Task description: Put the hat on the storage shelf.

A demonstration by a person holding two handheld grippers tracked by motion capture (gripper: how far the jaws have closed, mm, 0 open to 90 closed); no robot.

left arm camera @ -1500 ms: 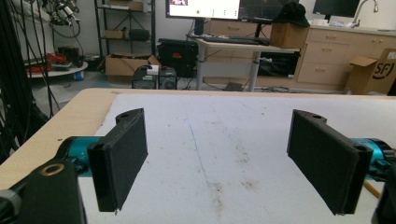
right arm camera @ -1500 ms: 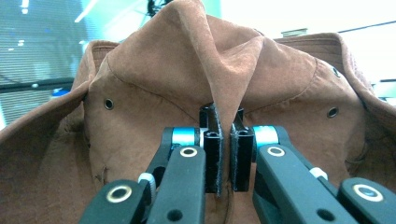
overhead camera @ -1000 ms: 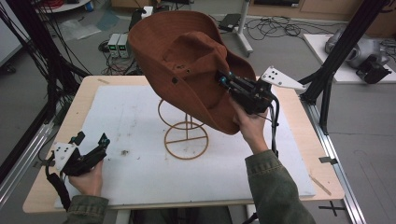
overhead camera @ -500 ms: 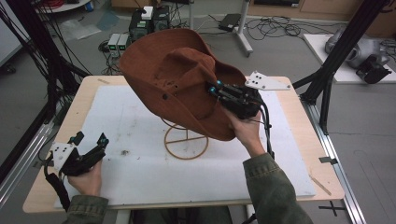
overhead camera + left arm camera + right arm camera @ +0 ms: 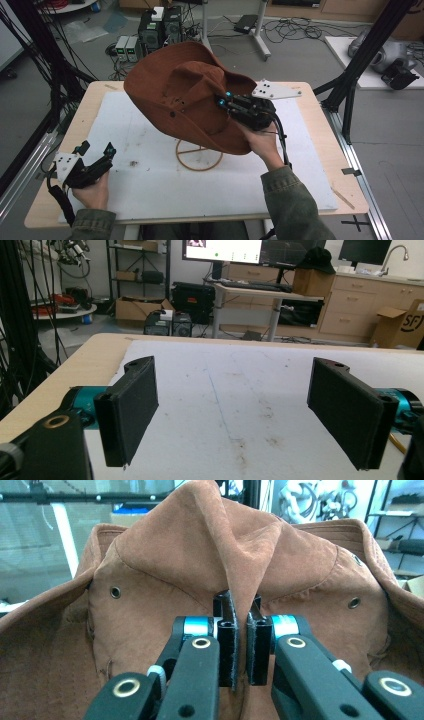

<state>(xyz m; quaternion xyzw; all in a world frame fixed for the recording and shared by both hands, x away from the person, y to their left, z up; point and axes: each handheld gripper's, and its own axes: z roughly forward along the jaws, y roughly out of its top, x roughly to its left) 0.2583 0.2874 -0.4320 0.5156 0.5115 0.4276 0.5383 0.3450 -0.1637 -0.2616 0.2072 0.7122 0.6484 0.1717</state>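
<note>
— Since a second ago, the brown hat (image 5: 182, 97) is coming lower and more to the left, and the wire stand (image 5: 199, 155) under it is showing less.

— Where is the hat being held?

— The right gripper (image 5: 226, 100) is holding it in the air above the middle of the bench (image 5: 320, 125). In the right gripper view its jaws are standing almost together, pinching a fold of the crown (image 5: 235, 545) between them.

— And the other one?

— The left gripper (image 5: 95, 149) is resting low near the front left corner, well apart from the hat, with its jaws wide apart and nothing between them.

— Is there room for moving?

— The white mat (image 5: 150, 185) is lying bare at the left and front. The far brim is reaching over the back edge of the bench.

— How is the hat looking?

— It is tilting, with a wide curling brim, soft suede-like cloth, and small metal eyelets (image 5: 115, 592) on the crown.
</note>
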